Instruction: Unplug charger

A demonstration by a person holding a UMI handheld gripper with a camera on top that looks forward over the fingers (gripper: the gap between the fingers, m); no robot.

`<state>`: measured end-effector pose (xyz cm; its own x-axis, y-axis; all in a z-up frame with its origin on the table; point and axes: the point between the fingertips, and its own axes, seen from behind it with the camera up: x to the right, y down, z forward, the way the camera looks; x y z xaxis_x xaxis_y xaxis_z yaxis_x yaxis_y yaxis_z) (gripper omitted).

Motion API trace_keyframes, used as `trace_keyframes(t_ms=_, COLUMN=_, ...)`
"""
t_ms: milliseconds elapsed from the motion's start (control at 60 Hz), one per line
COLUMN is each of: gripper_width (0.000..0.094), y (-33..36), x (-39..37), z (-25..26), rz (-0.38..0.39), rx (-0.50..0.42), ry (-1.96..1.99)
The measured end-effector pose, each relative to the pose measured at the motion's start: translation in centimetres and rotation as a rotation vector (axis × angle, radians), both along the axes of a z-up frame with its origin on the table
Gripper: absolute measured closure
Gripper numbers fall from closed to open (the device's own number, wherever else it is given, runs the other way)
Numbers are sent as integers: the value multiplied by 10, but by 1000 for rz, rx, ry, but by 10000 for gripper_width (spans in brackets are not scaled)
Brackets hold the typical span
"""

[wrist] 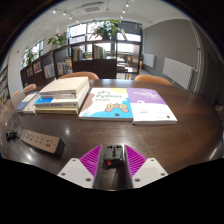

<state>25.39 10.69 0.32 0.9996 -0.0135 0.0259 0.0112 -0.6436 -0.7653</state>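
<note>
My gripper (113, 158) is shut on a small black charger (114, 155) with a red mark on its face. The charger sits between the two magenta pads (91, 158), held above the dark wooden table (185, 135). A dark power strip (42, 142) lies on the table to the left, a little ahead of the fingers and apart from the charger. No plug shows in the strip's sockets.
Ahead on the table lie a stack of books (62, 96), a colourful book (108, 103) and a purple and white booklet (150, 104). A small dark item with a cable (11, 133) lies at the far left. Chairs (153, 79) stand beyond the table.
</note>
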Motion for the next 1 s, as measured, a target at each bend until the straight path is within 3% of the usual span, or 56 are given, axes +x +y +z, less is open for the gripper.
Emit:
trace_keyframes(t_ms=67, gripper_width=392, y=-4, x=-4, z=6, rz=15, rx=-5, ry=14)
trace_keyframes(t_ms=317, gripper_width=161, y=-31, x=-6, z=122, rz=-25, rx=161, ry=-2)
trace_keyframes(t_ms=433, gripper_width=146, y=-69, x=-19, z=186, rz=-38, rx=250, ry=0)
trace_keyframes(t_ms=600, gripper_width=150, y=-143, x=-44, z=236, rz=-31, rx=299, ry=15)
trace_keyframes(t_ms=1000, gripper_width=149, y=-297, x=-96, z=225, rz=9, rx=245, ry=-4)
